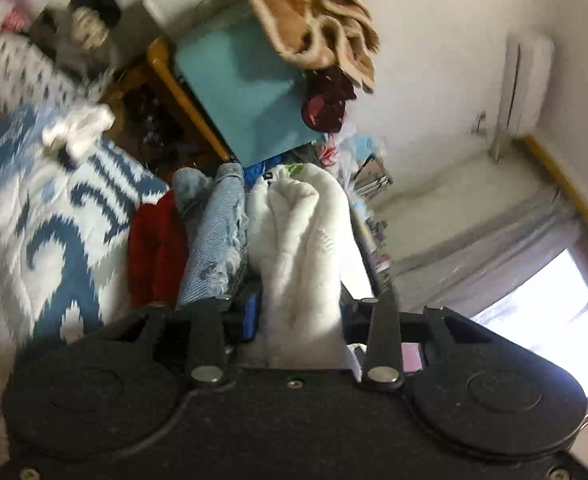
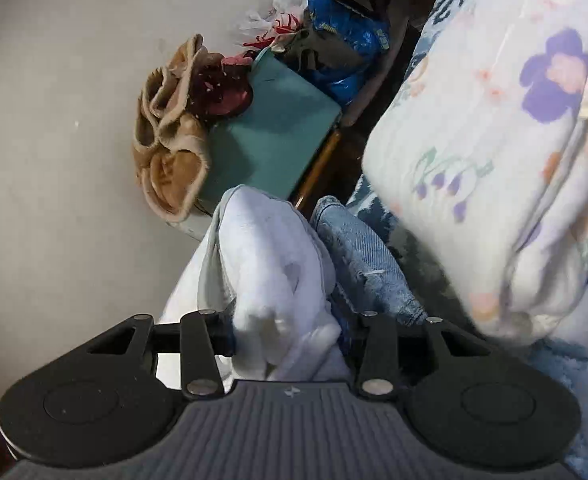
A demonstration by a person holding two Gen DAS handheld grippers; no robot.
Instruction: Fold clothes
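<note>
A white fleecy garment (image 1: 298, 240) is bunched between the jaws of my left gripper (image 1: 294, 312), which is shut on it and holds it raised. Light blue ripped jeans (image 1: 213, 240) hang beside it on the left. In the right wrist view the same white garment (image 2: 269, 264) is bunched between the jaws of my right gripper (image 2: 289, 340), shut on it, with the jeans (image 2: 366, 264) just to its right. The fingertips of both grippers are hidden by the cloth.
A blue-and-white patterned bedspread (image 1: 33, 220) lies to the left with a red garment (image 1: 153, 248) on it. A teal box (image 1: 237, 80) with a tan fleece blanket (image 1: 314, 20) stands ahead. A floral quilt (image 2: 494, 140) fills the right. A window (image 1: 542, 312) is at lower right.
</note>
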